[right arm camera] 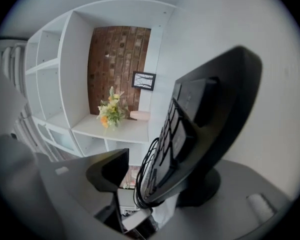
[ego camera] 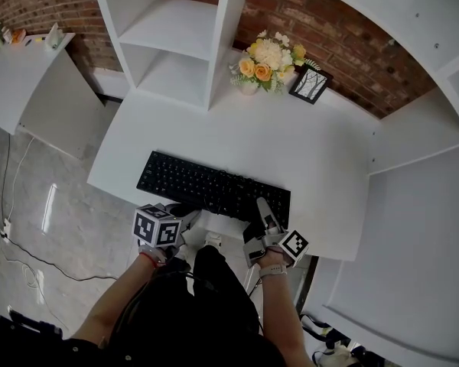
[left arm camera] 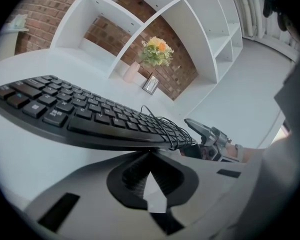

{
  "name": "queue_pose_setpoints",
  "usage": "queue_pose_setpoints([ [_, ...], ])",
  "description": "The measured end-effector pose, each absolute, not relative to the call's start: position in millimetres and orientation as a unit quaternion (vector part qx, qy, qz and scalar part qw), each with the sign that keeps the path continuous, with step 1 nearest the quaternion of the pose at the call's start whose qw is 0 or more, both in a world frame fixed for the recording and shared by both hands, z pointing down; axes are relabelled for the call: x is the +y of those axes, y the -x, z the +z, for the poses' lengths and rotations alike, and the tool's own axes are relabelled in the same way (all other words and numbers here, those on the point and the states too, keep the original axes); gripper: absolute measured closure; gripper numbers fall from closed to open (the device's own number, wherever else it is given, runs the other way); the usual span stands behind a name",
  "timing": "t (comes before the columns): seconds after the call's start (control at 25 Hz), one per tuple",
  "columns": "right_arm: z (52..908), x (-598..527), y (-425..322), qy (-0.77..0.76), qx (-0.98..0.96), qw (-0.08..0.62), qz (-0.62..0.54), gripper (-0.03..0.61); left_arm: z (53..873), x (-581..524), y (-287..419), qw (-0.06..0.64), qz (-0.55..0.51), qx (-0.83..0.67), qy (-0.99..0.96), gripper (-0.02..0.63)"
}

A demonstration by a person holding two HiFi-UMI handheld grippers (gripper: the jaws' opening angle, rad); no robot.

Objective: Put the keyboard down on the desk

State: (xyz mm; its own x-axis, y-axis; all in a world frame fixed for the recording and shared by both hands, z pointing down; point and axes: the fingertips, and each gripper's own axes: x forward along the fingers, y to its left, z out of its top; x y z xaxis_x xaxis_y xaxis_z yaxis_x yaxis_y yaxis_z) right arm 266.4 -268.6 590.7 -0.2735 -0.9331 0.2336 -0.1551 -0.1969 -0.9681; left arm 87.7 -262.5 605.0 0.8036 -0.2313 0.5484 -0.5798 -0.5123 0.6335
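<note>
The black keyboard (ego camera: pixel 214 187) lies lengthwise on the white desk (ego camera: pixel 306 147), close to its front edge. A coiled black cable (left arm camera: pixel 167 127) rests on its right part. My left gripper (ego camera: pixel 187 215) is at the keyboard's front edge near the left end. In the left gripper view this gripper (left arm camera: pixel 151 153) has its jaws shut together just under that edge (left arm camera: pixel 80 116), with nothing between them. My right gripper (ego camera: pixel 262 219) is at the right end. Its jaws (right arm camera: pixel 165 171) stand wide open around the keyboard's end (right arm camera: pixel 190 129), and the left jaw is clear of the keys.
A vase of yellow and white flowers (ego camera: pixel 269 61) and a small framed picture (ego camera: pixel 310 85) stand at the back of the desk. White shelving (ego camera: pixel 176 37) rises behind on the left. The person's legs are below the desk's front edge.
</note>
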Motion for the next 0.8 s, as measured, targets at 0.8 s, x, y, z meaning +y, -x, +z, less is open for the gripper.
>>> queue_pose_setpoints([
  [0.8, 593, -229, -185, 0.448, 0.649, 0.144, -0.597, 0.346, 607, -267, -93, 0.432, 0.211, -0.233, -0.845, 0.621],
])
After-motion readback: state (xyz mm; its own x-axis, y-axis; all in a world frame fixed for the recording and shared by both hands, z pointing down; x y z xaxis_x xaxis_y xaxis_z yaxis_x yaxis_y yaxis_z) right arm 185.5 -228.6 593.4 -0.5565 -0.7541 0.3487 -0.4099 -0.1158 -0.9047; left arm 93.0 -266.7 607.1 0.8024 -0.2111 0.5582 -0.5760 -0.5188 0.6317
